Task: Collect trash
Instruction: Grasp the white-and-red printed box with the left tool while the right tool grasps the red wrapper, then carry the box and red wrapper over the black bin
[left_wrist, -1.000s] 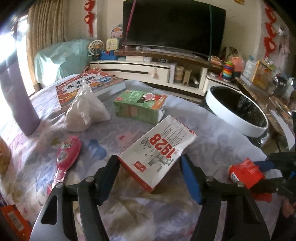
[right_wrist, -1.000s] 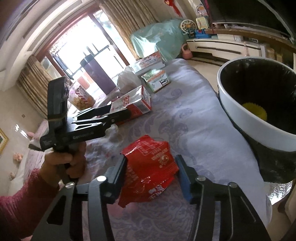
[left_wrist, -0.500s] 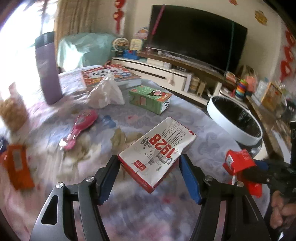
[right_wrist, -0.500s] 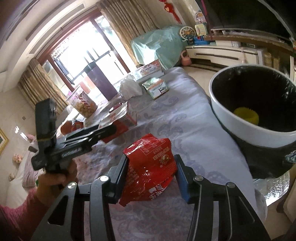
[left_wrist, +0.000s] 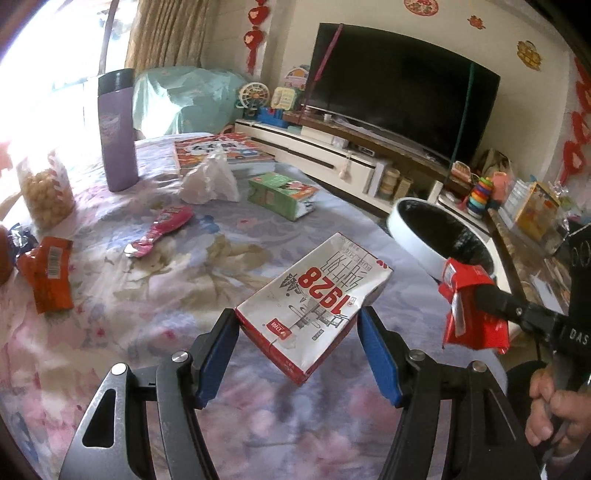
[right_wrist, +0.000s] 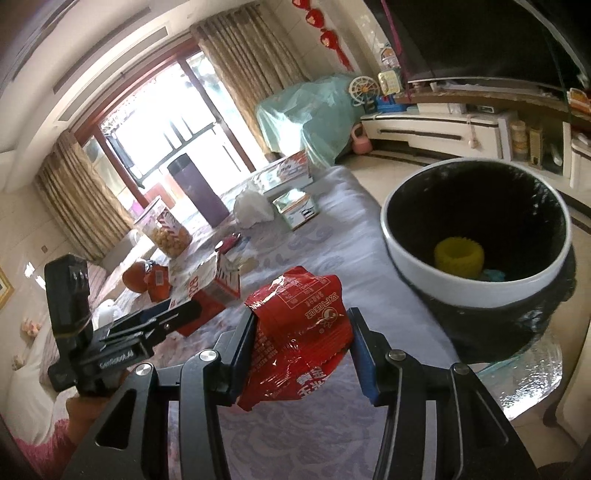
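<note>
The right tongs (right_wrist: 301, 354), clamped on the crumpled red wrapper (right_wrist: 295, 328), were nearer the bin (right_wrist: 476, 284) past the worktop's (right_wrist: 343, 236) edge than the left tongs (left_wrist: 299, 350), which held the milk carton (left_wrist: 314, 306) with its long axis pointing ahead.

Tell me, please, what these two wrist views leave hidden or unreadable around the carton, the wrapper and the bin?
- Milk carton, left wrist view: its underside faces away; in the right wrist view the left gripper covers part of it.
- Red snack wrapper: whether it is empty cannot be seen.
- Trash bin: its base is cut off by the table edge; the blue scrap beside the yellow object is too small to identify.
</note>
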